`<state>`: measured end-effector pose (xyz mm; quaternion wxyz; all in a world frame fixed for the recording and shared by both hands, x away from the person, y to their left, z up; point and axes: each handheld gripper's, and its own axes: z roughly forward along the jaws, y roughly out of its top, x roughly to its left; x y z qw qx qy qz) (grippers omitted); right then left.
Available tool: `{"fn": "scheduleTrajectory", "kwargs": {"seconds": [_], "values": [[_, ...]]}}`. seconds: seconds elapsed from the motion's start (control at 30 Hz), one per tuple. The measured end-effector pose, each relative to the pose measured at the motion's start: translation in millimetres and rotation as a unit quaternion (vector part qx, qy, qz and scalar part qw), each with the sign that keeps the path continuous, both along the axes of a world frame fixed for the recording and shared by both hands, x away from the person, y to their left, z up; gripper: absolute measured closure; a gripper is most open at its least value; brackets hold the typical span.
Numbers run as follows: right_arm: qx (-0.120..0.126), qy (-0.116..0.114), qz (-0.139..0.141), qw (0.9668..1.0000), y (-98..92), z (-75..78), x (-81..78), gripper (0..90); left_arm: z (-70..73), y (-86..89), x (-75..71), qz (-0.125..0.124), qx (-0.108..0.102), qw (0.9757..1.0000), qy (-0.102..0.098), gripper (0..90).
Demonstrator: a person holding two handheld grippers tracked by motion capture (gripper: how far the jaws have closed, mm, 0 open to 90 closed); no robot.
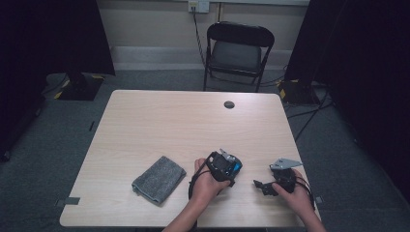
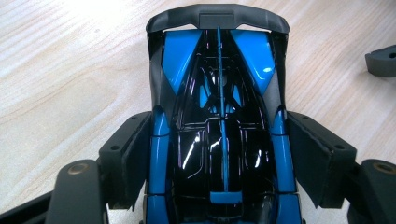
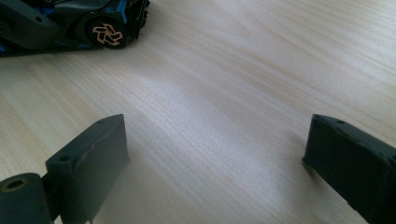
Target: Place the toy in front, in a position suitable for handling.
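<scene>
With left gripper (image 2: 219,154) clamping one toy car (image 2: 219,116): right gripper (image 3: 215,163) jaws apart

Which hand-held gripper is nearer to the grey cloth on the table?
Left. The left hand-held gripper, closed around a blue and black toy car, sits just right of the grey cloth. The right hand-held gripper, open and empty, lies farther right, beyond the left one.

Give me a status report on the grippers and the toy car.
Left gripper shut on toy car. Right gripper open, empty, over table. Cloth off left, nothing in the way.
</scene>
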<state>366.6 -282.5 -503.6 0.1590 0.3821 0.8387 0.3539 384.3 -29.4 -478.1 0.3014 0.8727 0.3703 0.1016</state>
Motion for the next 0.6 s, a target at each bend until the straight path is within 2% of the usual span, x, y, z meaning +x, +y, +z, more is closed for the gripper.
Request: {"fn": "scheduleTrajectory", "kwargs": {"seconds": [0.1,0.33,0.37,0.5,0.6], "values": [[0.000,0.000,0.000,1.0000,0.0,0.0,0.0,5.1,-1.1,-0.1,0.1,0.004,-0.002,1.0000,0.001,27.2],[0.000,0.000,0.000,1.0000,0.0,0.0,0.0,5.1,-2.0,-1.8,1.1,0.008,-0.010,0.9999,-0.009,27.0],[0.000,0.000,0.000,1.0000,0.0,0.0,0.0,5.1,-2.1,-2.6,1.9,0.009,-0.003,0.9999,-0.014,26.0],[0.000,0.000,0.000,1.0000,0.0,0.0,0.0,5.1,-2.9,-4.8,4.9,0.020,-0.006,0.9997,-0.011,17.7],[0.000,0.000,0.000,1.0000,0.0,0.0,0.0,5.1,-5.1,-6.0,8.2,0.023,-0.011,0.9996,-0.014,16.1]]}}
